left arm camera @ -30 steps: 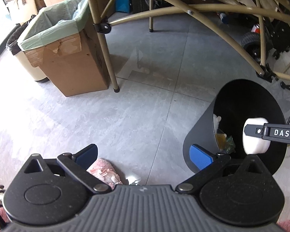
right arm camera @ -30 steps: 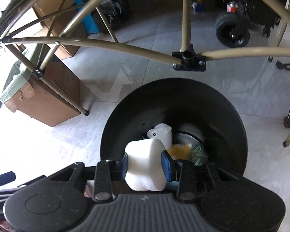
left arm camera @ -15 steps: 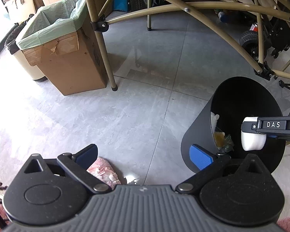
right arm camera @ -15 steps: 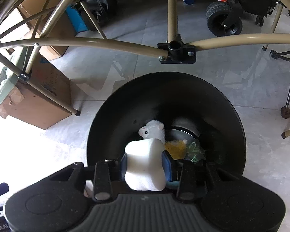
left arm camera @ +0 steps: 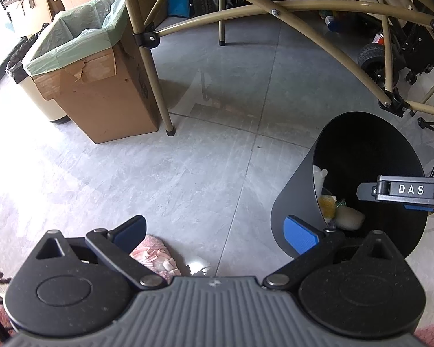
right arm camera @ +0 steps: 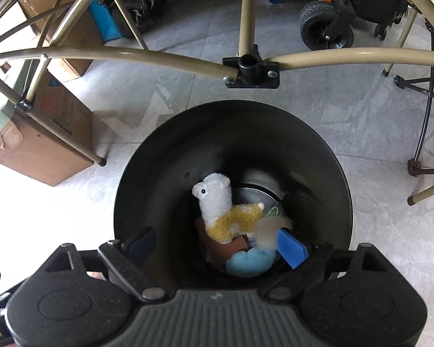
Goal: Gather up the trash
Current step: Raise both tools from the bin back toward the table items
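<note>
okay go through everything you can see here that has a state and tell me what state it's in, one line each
Right gripper: open, above the bin mouth.
Left gripper: open, empty, over the floor.
Black bin: upright, uncovered, holding trash.
White foam piece: loose inside the bin.
Plush alpaca: lying in the bin.
Cardboard box: open, green liner fitted.
Pink item: on the floor, uncollected.

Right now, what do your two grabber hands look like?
Both look alike. The left gripper has a ribbed grey body, two round black discs, black link arms with silver pins, and bright blue finger pads. The right gripper is built the same way. From the side, its finger is dark grey with white letters "DAS". No cables or sleeves show.
</note>
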